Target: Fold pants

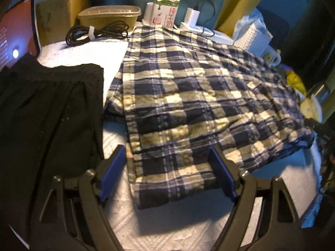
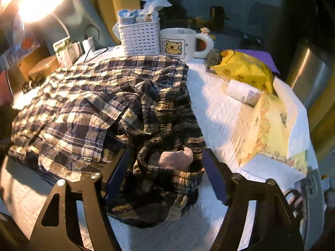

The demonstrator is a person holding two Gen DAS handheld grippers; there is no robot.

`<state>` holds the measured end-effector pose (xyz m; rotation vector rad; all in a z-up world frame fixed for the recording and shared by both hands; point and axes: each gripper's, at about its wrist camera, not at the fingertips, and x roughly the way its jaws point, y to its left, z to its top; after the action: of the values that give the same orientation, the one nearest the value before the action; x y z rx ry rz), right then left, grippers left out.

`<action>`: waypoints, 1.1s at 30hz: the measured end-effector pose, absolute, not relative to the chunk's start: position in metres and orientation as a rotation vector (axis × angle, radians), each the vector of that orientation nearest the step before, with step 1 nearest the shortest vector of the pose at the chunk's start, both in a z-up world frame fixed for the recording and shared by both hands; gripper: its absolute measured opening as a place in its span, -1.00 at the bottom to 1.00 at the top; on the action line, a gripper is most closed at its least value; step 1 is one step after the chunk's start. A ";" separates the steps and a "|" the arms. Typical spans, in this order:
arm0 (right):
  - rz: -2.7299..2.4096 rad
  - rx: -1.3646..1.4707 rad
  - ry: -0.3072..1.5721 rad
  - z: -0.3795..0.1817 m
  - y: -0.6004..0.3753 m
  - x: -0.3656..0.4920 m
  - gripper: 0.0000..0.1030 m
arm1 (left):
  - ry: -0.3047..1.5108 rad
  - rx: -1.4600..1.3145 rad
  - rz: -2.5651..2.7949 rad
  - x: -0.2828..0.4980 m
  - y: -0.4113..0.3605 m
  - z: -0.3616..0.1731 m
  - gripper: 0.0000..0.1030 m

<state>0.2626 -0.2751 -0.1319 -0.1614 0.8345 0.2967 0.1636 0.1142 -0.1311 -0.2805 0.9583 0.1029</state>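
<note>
Blue, navy and cream plaid pants (image 1: 188,96) lie spread over a white quilted table cover (image 1: 167,226). In the left wrist view my left gripper (image 1: 167,167) is open, its blue pads either side of the near leg hem, just above the cloth. In the right wrist view the pants (image 2: 88,108) are rumpled, with the elastic waistband (image 2: 167,171) bunched at the near end. My right gripper (image 2: 165,175) is open with the waistband between its fingers; whether it touches the cloth I cannot tell.
A black garment (image 1: 46,115) lies left of the pants. Behind stand a brown tub (image 1: 108,16), coiled cable (image 1: 96,33), milk carton (image 1: 165,8) and charger (image 1: 192,16). A white basket (image 2: 139,37), bear mug (image 2: 180,42), yellow bag (image 2: 245,69), small bottle (image 2: 242,92) and paper (image 2: 278,129) crowd the right side.
</note>
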 end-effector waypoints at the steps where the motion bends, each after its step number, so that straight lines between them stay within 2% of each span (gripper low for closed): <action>1: 0.302 -0.193 0.825 -0.132 -0.271 0.260 0.30 | 0.963 -0.263 0.108 0.163 0.112 -0.131 0.58; 3: 0.317 -0.242 0.805 -0.131 -0.264 0.254 0.19 | 0.971 -0.248 0.103 0.161 0.108 -0.131 0.57; 8: 0.334 -0.310 0.842 -0.149 -0.250 0.258 0.13 | 0.953 -0.221 0.088 0.158 0.100 -0.133 0.57; 9: 0.323 -0.319 0.853 -0.155 -0.249 0.260 -0.02 | 0.948 -0.210 0.090 0.159 0.099 -0.133 0.56; 10: 0.331 -0.294 0.852 -0.157 -0.250 0.262 -0.39 | 0.945 -0.201 0.089 0.159 0.097 -0.134 0.49; 11: 0.328 -0.274 0.856 -0.157 -0.251 0.263 -0.67 | 0.941 -0.186 0.089 0.159 0.096 -0.134 0.31; 12: 0.309 -0.278 0.859 -0.155 -0.252 0.265 -0.76 | 0.940 -0.172 0.092 0.159 0.095 -0.133 0.18; 14: 0.301 -0.265 0.835 -0.147 -0.255 0.263 -0.80 | 0.934 -0.184 0.090 0.157 0.097 -0.132 -0.45; 15: 0.295 -0.257 0.815 -0.140 -0.257 0.261 -0.81 | 0.935 -0.212 0.069 0.157 0.100 -0.132 -0.62; 17: 0.284 -0.249 0.778 -0.129 -0.260 0.254 -0.82 | 0.934 -0.240 0.050 0.155 0.103 -0.130 -0.73; 27: 0.272 -0.142 0.592 -0.052 -0.289 0.229 -0.83 | 0.741 -0.232 0.019 0.121 0.106 -0.058 -0.80; 33: 0.286 -0.129 0.535 -0.026 -0.295 0.204 -0.82 | 0.651 -0.223 -0.005 0.086 0.103 -0.017 -0.80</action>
<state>0.2042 -0.2955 -0.0261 -0.1291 0.5352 0.2855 0.0860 0.1034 -0.0171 -0.2234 0.6514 -0.0054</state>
